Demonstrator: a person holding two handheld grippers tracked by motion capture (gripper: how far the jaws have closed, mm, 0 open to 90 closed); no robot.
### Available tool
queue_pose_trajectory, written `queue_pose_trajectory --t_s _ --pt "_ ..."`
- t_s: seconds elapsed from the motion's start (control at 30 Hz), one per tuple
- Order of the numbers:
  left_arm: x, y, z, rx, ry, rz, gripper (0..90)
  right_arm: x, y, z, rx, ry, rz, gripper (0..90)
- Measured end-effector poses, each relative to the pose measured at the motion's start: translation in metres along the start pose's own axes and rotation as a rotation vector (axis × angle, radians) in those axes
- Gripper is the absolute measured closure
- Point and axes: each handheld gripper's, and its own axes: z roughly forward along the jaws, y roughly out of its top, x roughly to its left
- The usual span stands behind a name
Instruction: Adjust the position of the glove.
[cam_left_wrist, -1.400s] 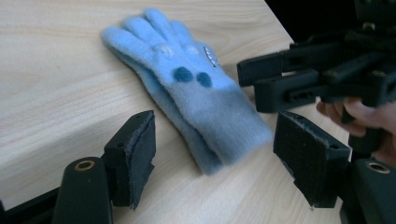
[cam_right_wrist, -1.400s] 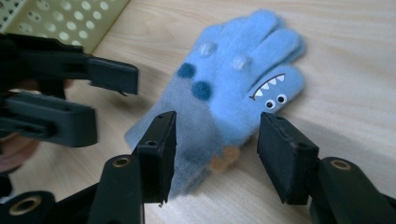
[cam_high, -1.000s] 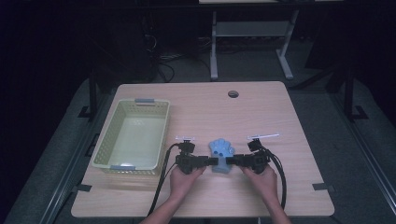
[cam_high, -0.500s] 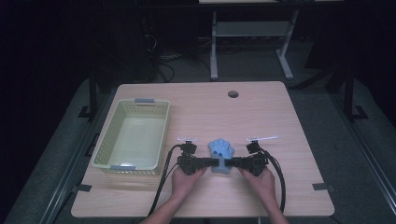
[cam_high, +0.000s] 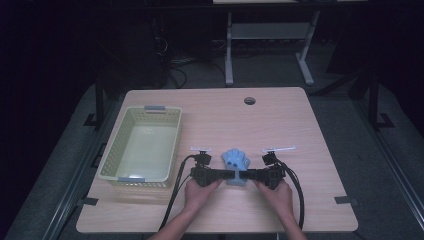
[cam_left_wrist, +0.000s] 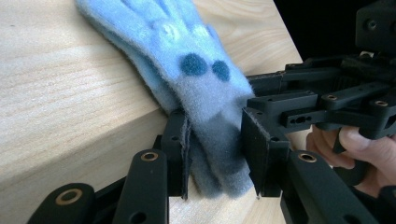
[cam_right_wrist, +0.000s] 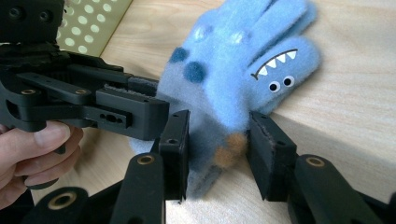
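A blue fleece glove (cam_high: 236, 161) with a toothy monster face lies on the wooden table (cam_high: 300, 130), near its front, fingers pointing away from the person. My left gripper (cam_high: 227, 175) comes at its grey cuff from the left and my right gripper (cam_high: 246, 175) from the right. In the left gripper view the left gripper (cam_left_wrist: 215, 154) has the glove (cam_left_wrist: 187, 60) cuff pressed between its jaws, with the right gripper (cam_left_wrist: 299, 107) just beyond. In the right gripper view the right gripper (cam_right_wrist: 217, 144) is shut on the same cuff of the glove (cam_right_wrist: 233, 74), the left gripper (cam_right_wrist: 116, 109) alongside.
A pale green perforated basket (cam_high: 107, 167) stands at the table's left, close beside the left hand; its wall (cam_right_wrist: 93, 18) shows in the right gripper view. A cable hole (cam_high: 249, 100) sits near the far edge. Bare wood lies to the right and behind the glove.
Both grippers have drawn slightly toward the person and stayed on the glove's cuff. The glove has barely shifted.
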Motion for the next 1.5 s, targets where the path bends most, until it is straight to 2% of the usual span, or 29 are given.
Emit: queue_pose_trajectory --t_s 0.17,0.3,0.33,0.47,0.63,0.67,0.73,0.9,1.03,1.23,1.5 --pt "0.001 0.0 0.0 0.0 -0.006 -0.005 64.0 0.002 0.001 0.0 0.007 -0.011 0.015 60.0" --pt "0.005 0.0 0.001 0.003 -0.038 -0.027 64.4 0.003 0.0 0.002 -0.008 -0.014 0.011 61.0" --pt "0.008 0.001 0.001 0.005 -0.058 -0.039 64.8 0.003 -0.001 0.002 -0.011 -0.008 0.014 61.8" --pt "0.008 0.002 0.003 0.002 -0.054 -0.037 66.1 0.004 -0.001 0.003 -0.009 -0.002 0.025 62.9" --pt "0.008 0.002 0.003 0.008 -0.054 -0.033 68.4 0.003 -0.001 0.005 -0.01 0.015 0.041 64.7" --pt "0.009 0.003 0.003 0.01 -0.055 -0.037 69.1 0.001 -0.001 0.007 -0.01 0.037 0.056 66.6" --pt "0.009 0.003 0.003 0.012 -0.056 -0.035 69.5 0.001 -0.001 0.007 -0.011 0.041 0.061 67.6" --pt "0.014 0.004 0.004 0.014 -0.086 -0.057 70.7 0.0 0.0 0.008 -0.023 0.067 0.059 72.5" --pt "0.019 0.003 0.003 0.004 -0.125 -0.095 70.5 -0.003 0.0 0.006 -0.034 0.089 0.063 75.1" --pt "0.019 0.004 0.002 -0.003 -0.131 -0.09 71.0 -0.002 0.001 0.004 -0.043 0.095 0.057 76.4" --pt "0.014 0.005 -0.001 -0.006 -0.131 -0.062 71.1 0.002 0.002 0.0 -0.047 0.096 0.046 76.6"
